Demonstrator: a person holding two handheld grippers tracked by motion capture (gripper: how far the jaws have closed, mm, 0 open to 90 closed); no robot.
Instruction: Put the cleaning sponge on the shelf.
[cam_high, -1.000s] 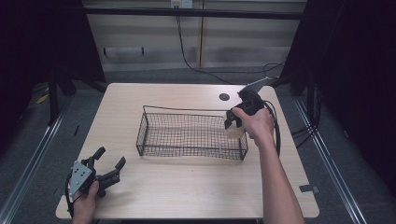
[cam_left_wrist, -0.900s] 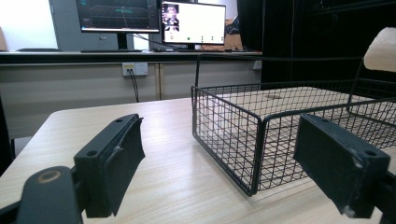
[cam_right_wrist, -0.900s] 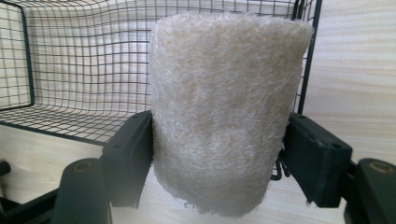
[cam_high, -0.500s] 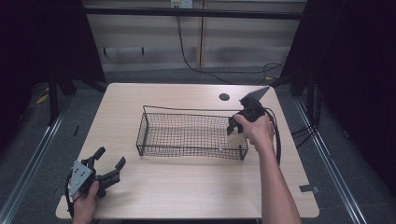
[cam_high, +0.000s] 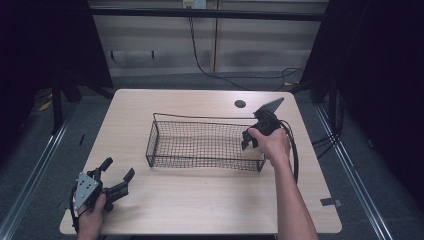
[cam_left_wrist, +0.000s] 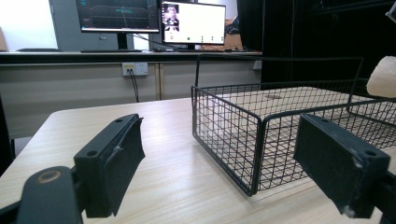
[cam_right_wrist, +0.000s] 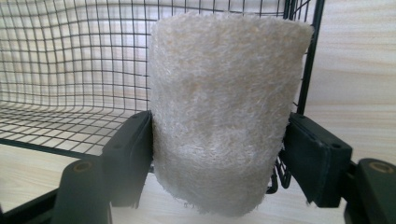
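Cream fibrous sponge (cam_right_wrist: 224, 116) sits pinched between the two black jaws of the right gripper (cam_high: 252, 141), held over the right end of the wire basket (cam_high: 200, 145), partly above its rim. On the wooden table (cam_high: 200, 200), the left gripper (cam_high: 117, 175) rests near the front left corner, well apart from the basket, jaws spread wide with nothing between them

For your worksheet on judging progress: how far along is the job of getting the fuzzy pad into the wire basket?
Done: the right claw is clamped on the pale fuzzy pad and has it at the wire basket, by its right end. In hand: the pad is off the mesh floor. Left: probably set it down and let go. The left claw rests open near the table corner.
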